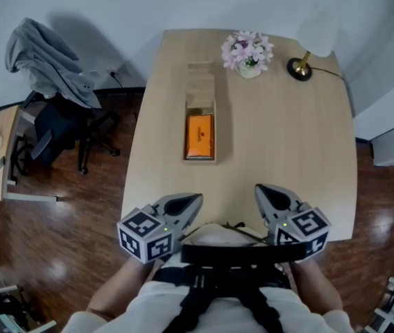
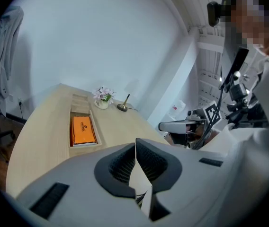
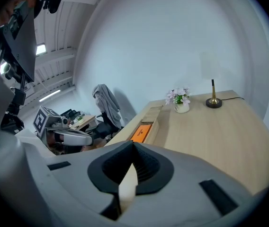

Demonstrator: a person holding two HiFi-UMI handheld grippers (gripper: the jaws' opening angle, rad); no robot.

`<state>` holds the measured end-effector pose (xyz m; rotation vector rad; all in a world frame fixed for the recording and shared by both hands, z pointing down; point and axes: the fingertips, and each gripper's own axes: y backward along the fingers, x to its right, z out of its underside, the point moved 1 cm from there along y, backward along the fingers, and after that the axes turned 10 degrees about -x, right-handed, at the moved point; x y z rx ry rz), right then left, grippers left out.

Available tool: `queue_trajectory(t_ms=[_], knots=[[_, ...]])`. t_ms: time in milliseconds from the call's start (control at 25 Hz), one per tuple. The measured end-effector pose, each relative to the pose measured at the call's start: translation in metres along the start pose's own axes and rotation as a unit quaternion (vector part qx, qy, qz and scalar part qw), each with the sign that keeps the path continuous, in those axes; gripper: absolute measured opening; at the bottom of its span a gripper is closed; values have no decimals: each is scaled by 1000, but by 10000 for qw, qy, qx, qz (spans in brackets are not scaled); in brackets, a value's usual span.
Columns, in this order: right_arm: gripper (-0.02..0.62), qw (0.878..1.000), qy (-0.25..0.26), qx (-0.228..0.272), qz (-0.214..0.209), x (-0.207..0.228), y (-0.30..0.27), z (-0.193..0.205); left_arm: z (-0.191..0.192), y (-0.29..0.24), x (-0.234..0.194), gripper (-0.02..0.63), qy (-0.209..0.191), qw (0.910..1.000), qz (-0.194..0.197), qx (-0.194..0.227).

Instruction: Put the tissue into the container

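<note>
Even, fairly bright light, with soft shadows; the wooden floor to the left of the left gripper carries pale glare patches. Both gripper views are fisheye-bent with black corners, and the near jaws look slightly soft.

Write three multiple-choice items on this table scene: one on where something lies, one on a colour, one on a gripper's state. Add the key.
1. Where does the orange pack lie?
A. In the near end of the wooden container
B. On the floor
C. Between a gripper's jaws

2. What colour are the flowers in the small pot?
A. Deep blue
B. Pink and white
C. Bright yellow

3. How do the jaws of the right gripper stand?
A. Wide apart
B. Closed on the pack
C. Together, with nothing between them

Key:
1 A: the pack sits inside the container's walls, at the end nearer the person.
2 B: the blossoms are pale pink and white.
3 C: the right gripper view shows the pads meeting, with the pack far off in the container.
</note>
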<state>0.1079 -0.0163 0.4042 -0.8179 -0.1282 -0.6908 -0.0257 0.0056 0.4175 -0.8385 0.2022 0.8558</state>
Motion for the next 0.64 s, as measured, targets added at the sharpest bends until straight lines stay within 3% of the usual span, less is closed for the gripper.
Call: queue_trajectory(t_ms=[480, 640], knots=[[0, 9996, 186, -158, -103, -2, -8, 2, 6, 1, -3, 0, 170, 9998, -80, 47], [0, 9995, 59, -289, 140, 10, 11, 27, 20, -14, 10, 0, 299, 9995, 103, -93]])
